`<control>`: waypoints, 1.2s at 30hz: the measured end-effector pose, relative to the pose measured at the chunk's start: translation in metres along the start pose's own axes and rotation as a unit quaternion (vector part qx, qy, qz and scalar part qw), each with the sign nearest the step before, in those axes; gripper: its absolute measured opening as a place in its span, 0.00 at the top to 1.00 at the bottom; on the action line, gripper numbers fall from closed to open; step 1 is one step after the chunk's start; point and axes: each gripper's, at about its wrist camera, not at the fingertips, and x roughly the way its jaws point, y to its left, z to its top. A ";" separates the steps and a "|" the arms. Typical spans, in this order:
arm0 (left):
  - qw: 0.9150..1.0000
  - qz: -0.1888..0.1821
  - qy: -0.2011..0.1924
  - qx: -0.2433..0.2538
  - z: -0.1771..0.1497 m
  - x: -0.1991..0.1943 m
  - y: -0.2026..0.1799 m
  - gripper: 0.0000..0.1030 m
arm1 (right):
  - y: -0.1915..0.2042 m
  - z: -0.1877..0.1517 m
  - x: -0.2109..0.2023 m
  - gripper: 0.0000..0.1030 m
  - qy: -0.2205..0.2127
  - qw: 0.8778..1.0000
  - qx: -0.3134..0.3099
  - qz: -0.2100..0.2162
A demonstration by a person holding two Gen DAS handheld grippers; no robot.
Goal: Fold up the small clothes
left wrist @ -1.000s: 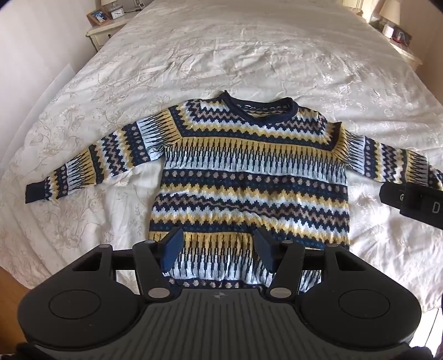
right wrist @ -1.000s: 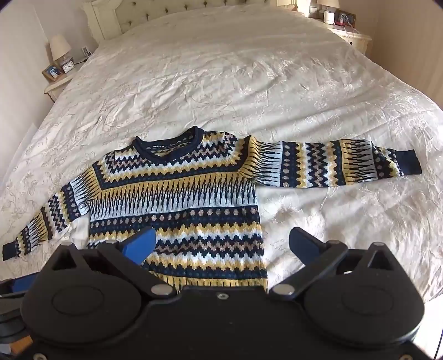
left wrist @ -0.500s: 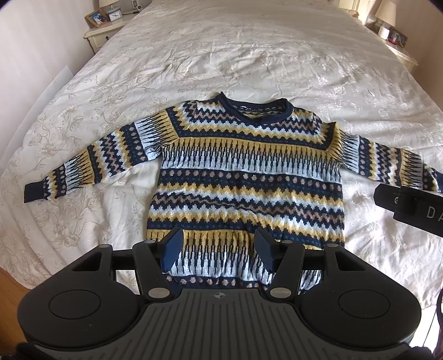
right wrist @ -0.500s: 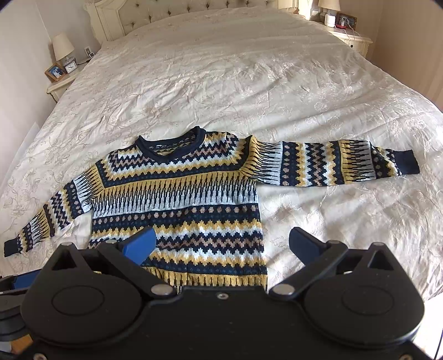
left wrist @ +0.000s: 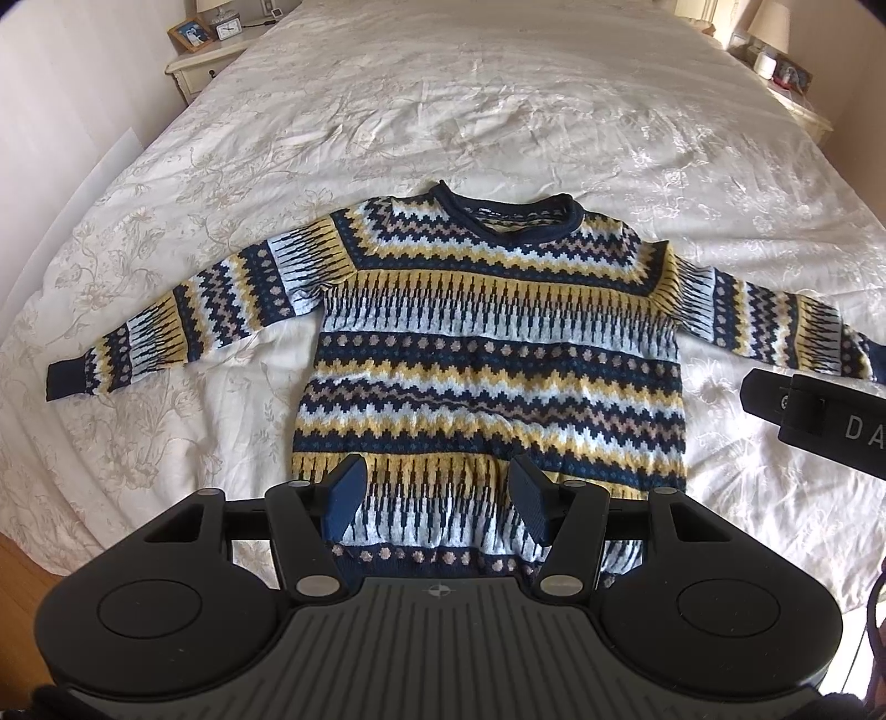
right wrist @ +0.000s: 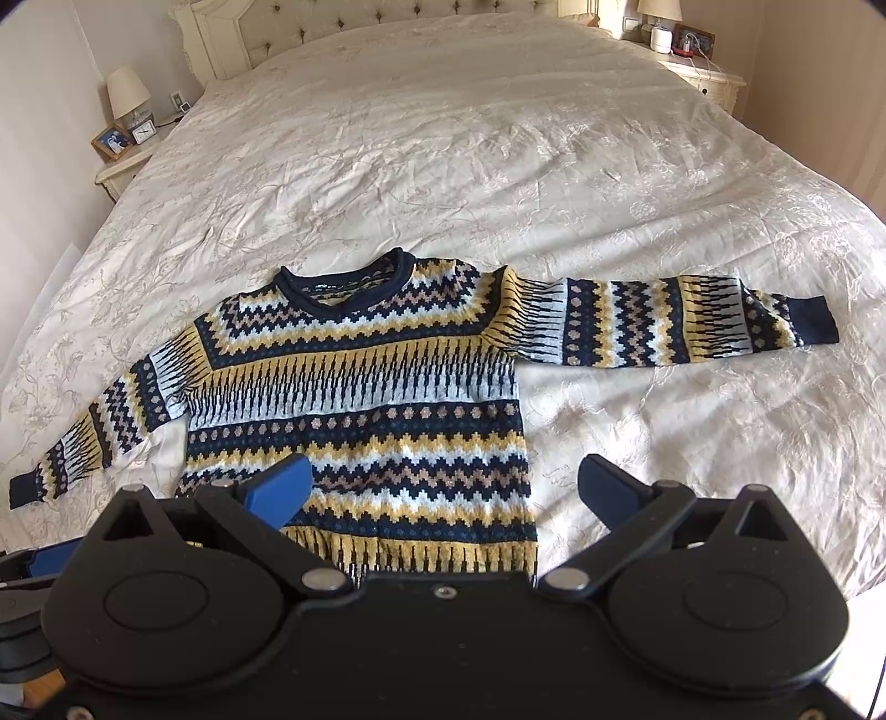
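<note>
Patterned sweater point(left wrist: 493, 354) is lying flat, front up, on the cream bedspread point(left wrist: 498, 111), filling the middle of the left wrist view and sitting centre-left in the right wrist view point(right wrist: 354, 399). Navy neckline is pointing toward the top of the frame, hem toward the bottom. Both sleeves are spreading outward: in the right wrist view one sleeve point(right wrist: 675, 324) is stretching nearly straight to the right edge, the other point(right wrist: 94, 432) is angling down toward the lower left. Left gripper point(left wrist: 437, 501) is hovering over the hem, jaws standing parted, nothing between them, both fingers apart from the knit. Right gripper point(right wrist: 443, 490) is hanging over the sweater's lower right corner, jaws spread wide and grasping nothing; its left finger is showing over the knit, its right finger over bare bedspread. A dark part of the right tool is intruding at the right edge of the left wrist view. Nightstand point(right wrist: 122, 166) with lamp point(right wrist: 127, 88) and framed photo is sitting at the upper left; tufted headboard point(right wrist: 343, 22) is running across the top.
</note>
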 end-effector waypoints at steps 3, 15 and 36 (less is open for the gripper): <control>1.000 0.000 0.000 -0.002 -0.003 0.000 0.002 0.46 | 0.000 0.000 0.001 0.01 0.001 1.000 -0.001 0.001; 1.000 0.001 0.004 -0.003 -0.006 0.001 0.002 0.46 | 0.000 -0.002 0.004 0.01 0.004 1.000 -0.001 0.002; 1.000 0.004 0.018 -0.011 -0.009 0.004 0.002 0.46 | 0.000 -0.008 0.012 0.01 0.024 1.000 -0.013 0.006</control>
